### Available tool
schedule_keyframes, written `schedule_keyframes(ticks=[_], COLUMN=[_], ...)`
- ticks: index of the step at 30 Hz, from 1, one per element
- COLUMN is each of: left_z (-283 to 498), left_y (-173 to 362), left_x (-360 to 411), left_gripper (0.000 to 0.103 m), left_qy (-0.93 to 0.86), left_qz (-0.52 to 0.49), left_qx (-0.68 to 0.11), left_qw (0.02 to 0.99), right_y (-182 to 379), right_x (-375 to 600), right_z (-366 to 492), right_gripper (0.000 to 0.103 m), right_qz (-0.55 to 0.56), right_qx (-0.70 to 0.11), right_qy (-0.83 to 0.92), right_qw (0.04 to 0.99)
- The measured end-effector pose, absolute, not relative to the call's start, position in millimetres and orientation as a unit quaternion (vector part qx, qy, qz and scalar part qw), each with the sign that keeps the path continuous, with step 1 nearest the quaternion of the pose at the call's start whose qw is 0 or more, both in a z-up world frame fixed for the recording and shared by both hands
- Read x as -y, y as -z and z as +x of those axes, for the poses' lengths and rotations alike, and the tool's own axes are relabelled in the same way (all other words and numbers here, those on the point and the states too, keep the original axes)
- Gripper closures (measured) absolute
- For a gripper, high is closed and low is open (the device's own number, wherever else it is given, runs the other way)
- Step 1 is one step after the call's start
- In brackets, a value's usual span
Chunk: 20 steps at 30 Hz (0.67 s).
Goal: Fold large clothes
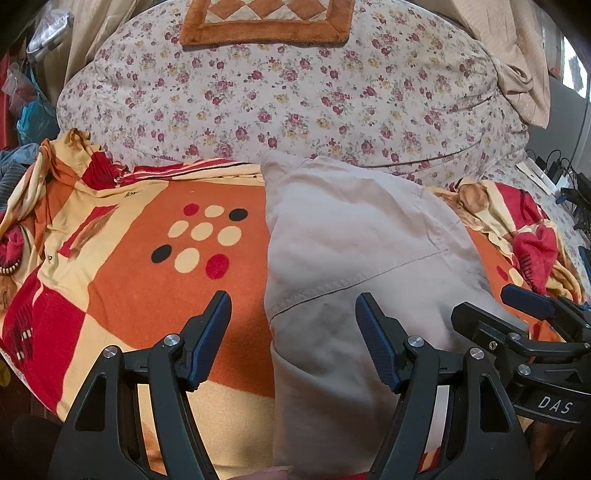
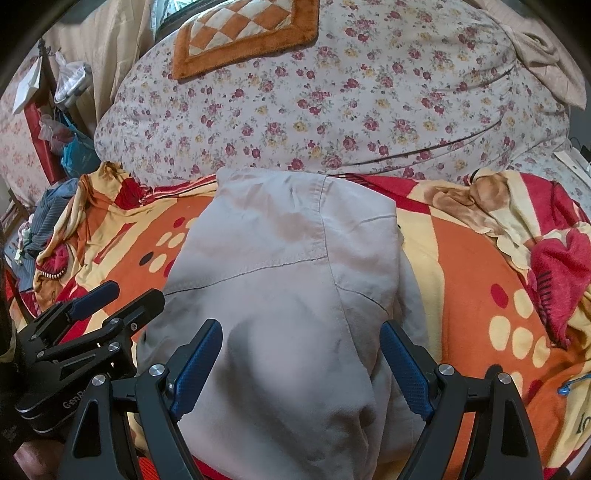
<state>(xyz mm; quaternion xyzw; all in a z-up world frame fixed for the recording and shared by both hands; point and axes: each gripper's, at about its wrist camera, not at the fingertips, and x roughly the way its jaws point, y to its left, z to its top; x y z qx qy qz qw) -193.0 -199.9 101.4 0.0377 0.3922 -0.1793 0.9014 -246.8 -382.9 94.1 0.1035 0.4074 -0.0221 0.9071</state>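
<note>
A beige garment (image 1: 354, 243) (image 2: 291, 280), folded into a long narrow stack with stitched seams showing, lies on an orange, red and yellow patterned blanket (image 1: 147, 258) (image 2: 472, 273). My left gripper (image 1: 293, 306) hovers open over the garment's left edge: one blue pad over the blanket, the other over the cloth, nothing between them. My right gripper (image 2: 301, 332) is open above the garment's near part, its fingers spread over the cloth without pinching it. Each gripper shows at the edge of the other's view: the right gripper (image 1: 495, 299) and the left gripper (image 2: 129, 291).
A big floral duvet (image 1: 295, 96) (image 2: 332, 110) is piled behind the blanket, with an orange checked cushion (image 1: 266, 22) on top. Blue and grey clothes (image 2: 48, 210) and bags (image 1: 37, 118) crowd the far left. Cables and chargers (image 1: 557, 177) lie at the right.
</note>
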Motion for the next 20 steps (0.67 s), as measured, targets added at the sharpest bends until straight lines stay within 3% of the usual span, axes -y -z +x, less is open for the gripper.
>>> schedule_keyframes(ticks=[20], left_z=[-192.8], left_y=[-102.6], left_x=[200.5], left_gripper=[0.033], left_qy=[0.193], left_qz=[0.036], left_qx=[-0.392], left_qw=[0.899], right_y=[-92.5], right_x=[378.6], right_z=[-244.9], right_gripper=[0.018], right_qz=[0.102], right_qx=[-0.413], right_qy=[0.019], right_qw=[0.905])
